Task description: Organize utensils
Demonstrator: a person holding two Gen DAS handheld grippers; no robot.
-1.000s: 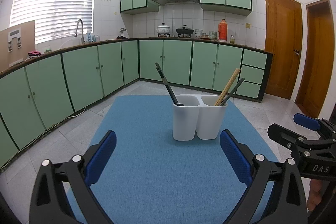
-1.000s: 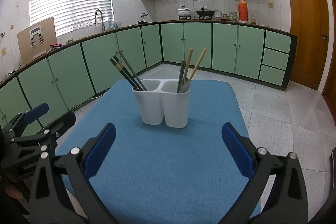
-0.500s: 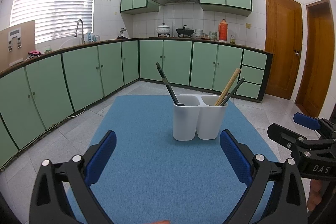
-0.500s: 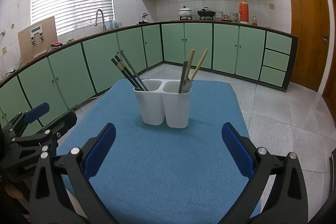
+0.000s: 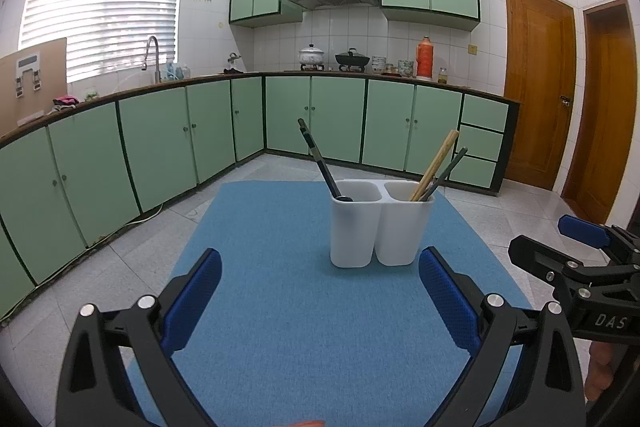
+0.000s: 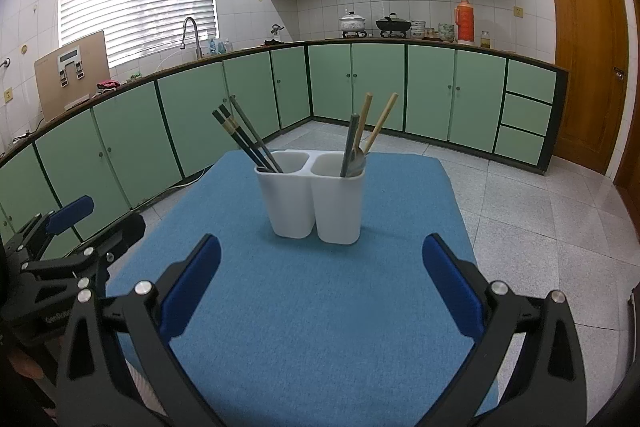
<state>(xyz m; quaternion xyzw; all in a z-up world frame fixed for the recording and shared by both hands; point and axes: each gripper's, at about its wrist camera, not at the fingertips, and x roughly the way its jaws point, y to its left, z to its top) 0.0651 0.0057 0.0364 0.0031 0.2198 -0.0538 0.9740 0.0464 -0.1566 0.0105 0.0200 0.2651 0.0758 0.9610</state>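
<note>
A white two-compartment plastic utensil holder [image 6: 316,197] was seen standing upright on a blue felt mat [image 6: 304,307]. Dark chopsticks [image 6: 244,141] were leaned in its left compartment, and wooden chopsticks [image 6: 380,123] with a grey-handled spoon [image 6: 352,147] in its right. The holder was found ahead of both claws, apart from each. The right gripper [image 6: 320,285] was held low over the mat, blue-padded fingers spread wide and empty. The left gripper [image 5: 320,295] was likewise spread, holding nothing.
</note>
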